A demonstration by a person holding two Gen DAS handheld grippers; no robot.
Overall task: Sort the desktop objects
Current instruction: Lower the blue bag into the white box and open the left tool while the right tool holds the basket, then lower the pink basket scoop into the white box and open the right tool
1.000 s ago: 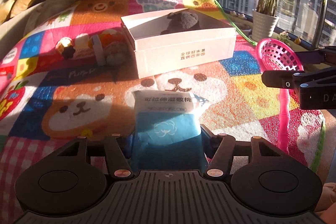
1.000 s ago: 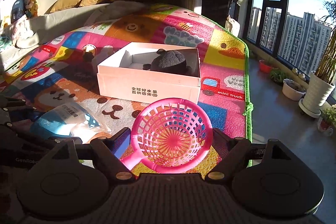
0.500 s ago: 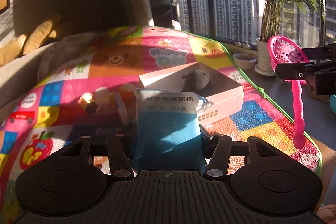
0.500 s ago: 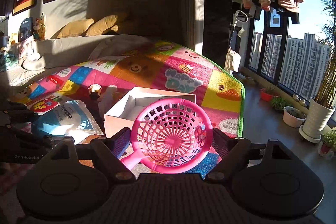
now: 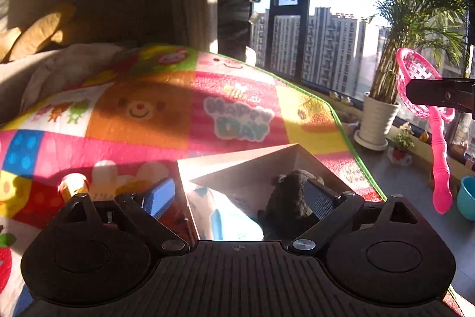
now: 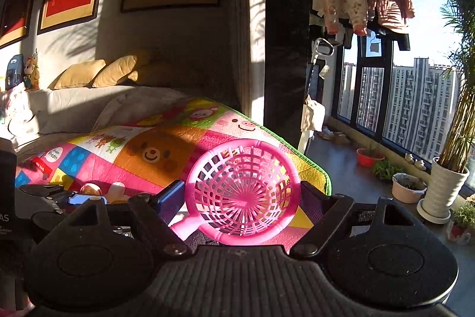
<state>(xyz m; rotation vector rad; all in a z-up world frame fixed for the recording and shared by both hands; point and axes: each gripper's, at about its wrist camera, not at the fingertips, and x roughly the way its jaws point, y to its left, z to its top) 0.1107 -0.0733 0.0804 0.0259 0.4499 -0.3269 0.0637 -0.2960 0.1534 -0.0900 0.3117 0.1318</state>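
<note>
In the left wrist view my left gripper [image 5: 237, 195] is open above the white box [image 5: 267, 159]. The blue-and-white packet [image 5: 222, 219] lies inside the box, next to a dark plush toy [image 5: 292, 195]. My right gripper [image 6: 240, 192] is shut on the pink plastic strainer [image 6: 242, 192], held up in the air. The strainer also shows at the right edge of the left wrist view [image 5: 427, 97], with its handle hanging down.
The colourful play mat [image 5: 166, 115] covers the surface. A small toy with an orange part [image 5: 72, 183] lies left of the box. A potted palm [image 5: 380, 115] and small pots stand on the floor by the window. Cushions and bedding lie at the back left.
My left gripper moved forward over the box, opened and let go of the packet, which now lies in the box. My right gripper rose with the strainer.
</note>
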